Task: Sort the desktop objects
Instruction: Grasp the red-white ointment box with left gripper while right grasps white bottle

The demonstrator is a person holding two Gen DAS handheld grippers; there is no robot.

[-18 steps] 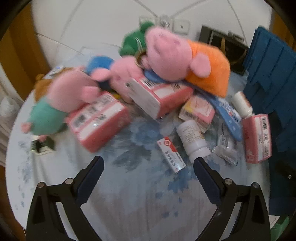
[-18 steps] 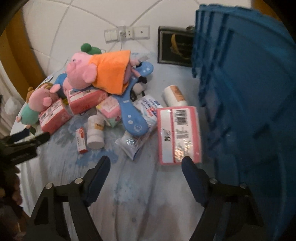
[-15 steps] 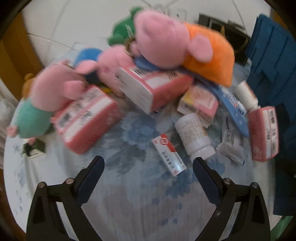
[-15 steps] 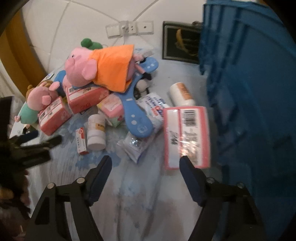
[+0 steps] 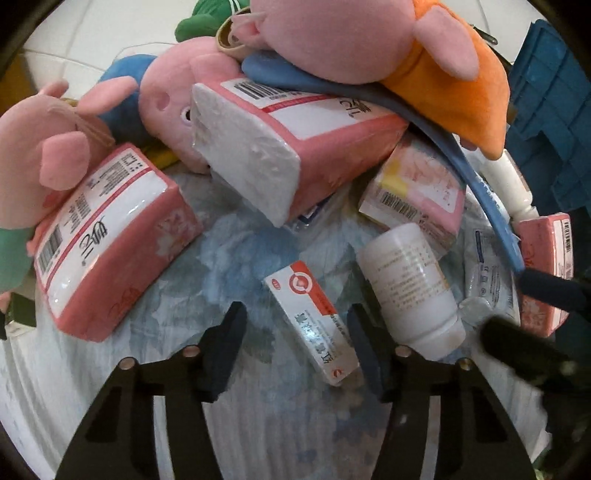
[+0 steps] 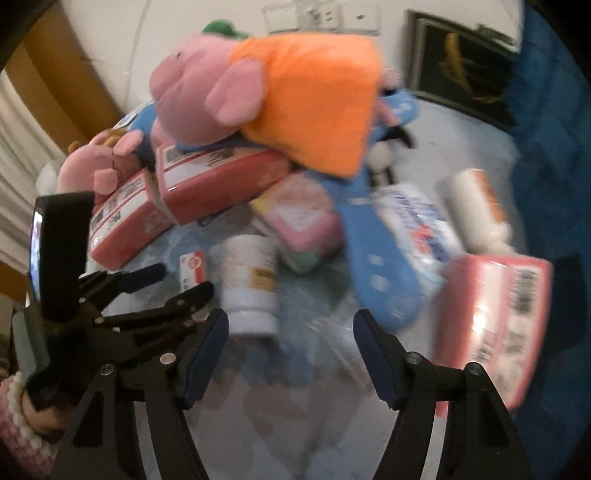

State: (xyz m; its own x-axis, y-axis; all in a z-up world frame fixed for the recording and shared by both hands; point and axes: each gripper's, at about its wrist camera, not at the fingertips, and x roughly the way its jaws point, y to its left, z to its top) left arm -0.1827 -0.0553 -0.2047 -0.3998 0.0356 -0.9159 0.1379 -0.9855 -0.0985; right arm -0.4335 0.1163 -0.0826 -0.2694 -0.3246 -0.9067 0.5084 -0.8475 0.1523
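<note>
The small red-and-white box (image 5: 312, 319) lies flat on the pale tablecloth (image 5: 258, 424), at twelve o'clock from the left gripper (image 5: 295, 332), whose jaws straddle it unclenched, not pressing. To grip cleanly, close on its long sides, clear of the white bottle (image 5: 410, 284) at three o'clock. The right gripper (image 6: 290, 350) hangs released above a crinkled clear packet (image 6: 332, 332), holding nothing.

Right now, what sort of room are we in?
Probably a home: a cloth-covered table piled with plush pigs, tissue packs and a medicine bottle, with wall sockets and a framed picture behind.
</note>
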